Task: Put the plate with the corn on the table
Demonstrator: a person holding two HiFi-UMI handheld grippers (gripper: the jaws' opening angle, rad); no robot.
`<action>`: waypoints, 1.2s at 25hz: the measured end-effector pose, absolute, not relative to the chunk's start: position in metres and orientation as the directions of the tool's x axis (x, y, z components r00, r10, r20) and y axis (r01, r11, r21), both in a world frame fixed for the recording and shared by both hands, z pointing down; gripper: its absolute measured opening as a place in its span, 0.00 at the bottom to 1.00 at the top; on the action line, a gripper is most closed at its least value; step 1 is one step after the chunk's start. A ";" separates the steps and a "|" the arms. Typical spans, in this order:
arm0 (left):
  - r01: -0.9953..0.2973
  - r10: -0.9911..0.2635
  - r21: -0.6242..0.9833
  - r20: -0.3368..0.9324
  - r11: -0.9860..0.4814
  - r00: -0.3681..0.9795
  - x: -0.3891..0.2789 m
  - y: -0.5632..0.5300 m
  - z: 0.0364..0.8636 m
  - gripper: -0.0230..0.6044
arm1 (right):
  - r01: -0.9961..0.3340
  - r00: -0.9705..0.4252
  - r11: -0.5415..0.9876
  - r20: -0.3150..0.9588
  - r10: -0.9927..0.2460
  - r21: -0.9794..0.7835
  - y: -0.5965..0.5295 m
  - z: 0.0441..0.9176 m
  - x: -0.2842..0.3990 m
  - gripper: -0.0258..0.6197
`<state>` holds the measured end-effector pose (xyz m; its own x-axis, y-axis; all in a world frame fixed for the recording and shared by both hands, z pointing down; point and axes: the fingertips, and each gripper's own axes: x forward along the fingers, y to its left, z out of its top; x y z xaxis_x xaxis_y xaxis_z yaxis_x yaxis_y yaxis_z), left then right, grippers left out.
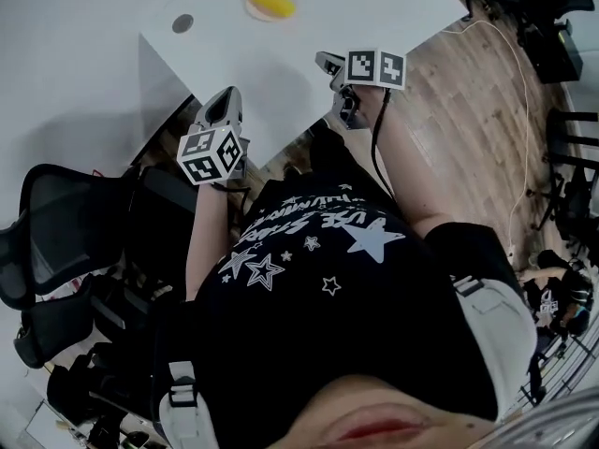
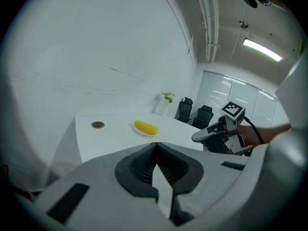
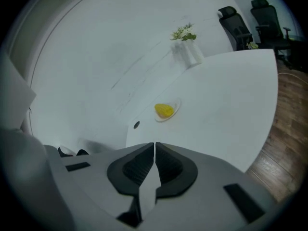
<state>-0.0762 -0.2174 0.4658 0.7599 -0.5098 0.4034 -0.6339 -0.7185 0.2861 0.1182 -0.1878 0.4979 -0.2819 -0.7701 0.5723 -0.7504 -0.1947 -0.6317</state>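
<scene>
- White table [image 1: 309, 36] against a pale wall [image 2: 96, 47], with wood floor [image 1: 468, 110] off its right side in the head view.
- On the far part of the tabletop: small pale plate [image 3: 174, 110] lying flat, with a yellow corn [image 3: 164, 110] on it, well away from the near edge.
- Left of the plate in the head view and apart from it: dark round grommet [image 1: 182, 23] set into the top.
- At the table's far end in the right gripper view: white vase [image 3: 190, 54] with green sprigs, and beyond it black office chairs [image 3: 236, 25].
- Left gripper [image 2: 156, 147]: jaws pressed together at the tips with nothing between them. Up in the air by the table's near edge, well apart from the plate, with its marker cube [image 1: 211, 154] turned toward the head camera.
- Right gripper [image 3: 154, 146]: jaws likewise closed tip to tip and gripping nothing. Raised near the same edge, pointed toward the plate and well apart from it.
- Low in the head view, between the two forearms: black shirt [image 1: 318, 251] printed with white stars.
</scene>
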 end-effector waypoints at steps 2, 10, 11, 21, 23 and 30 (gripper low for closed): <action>-0.612 -0.485 0.285 0.406 -0.738 0.775 -0.079 -0.208 0.469 0.05 | -0.743 -0.280 -0.206 0.575 -0.769 -0.637 -0.169 0.504 0.107 0.06; -0.569 -0.461 0.255 0.378 -0.782 0.803 -0.070 -0.191 0.458 0.05 | -0.741 -0.259 -0.216 0.567 -0.782 -0.636 -0.141 0.498 0.105 0.05; -0.569 -0.460 0.255 0.380 -0.782 0.802 -0.069 -0.191 0.459 0.05 | -0.741 -0.262 -0.211 0.564 -0.784 -0.638 -0.142 0.497 0.105 0.05; -0.608 -0.491 0.259 0.397 -0.750 0.775 -0.064 -0.177 0.462 0.05 | -0.761 -0.348 -0.113 0.550 -0.760 -0.638 -0.133 0.495 0.088 0.05; -0.611 -0.494 0.256 0.399 -0.749 0.773 -0.061 -0.168 0.462 0.05 | -0.768 -0.359 -0.096 0.550 -0.754 -0.633 -0.124 0.495 0.085 0.05; -0.611 -0.488 0.256 0.411 -0.749 0.770 -0.057 -0.121 0.458 0.05 | -0.784 -0.373 -0.062 0.550 -0.747 -0.617 -0.080 0.486 0.081 0.05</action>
<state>-0.0567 -0.1206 0.4584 0.7702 -0.4877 0.4110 -0.6109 -0.7493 0.2557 0.0810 -0.0799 0.4865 -0.3734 -0.7474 0.5496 -0.7845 -0.0619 -0.6171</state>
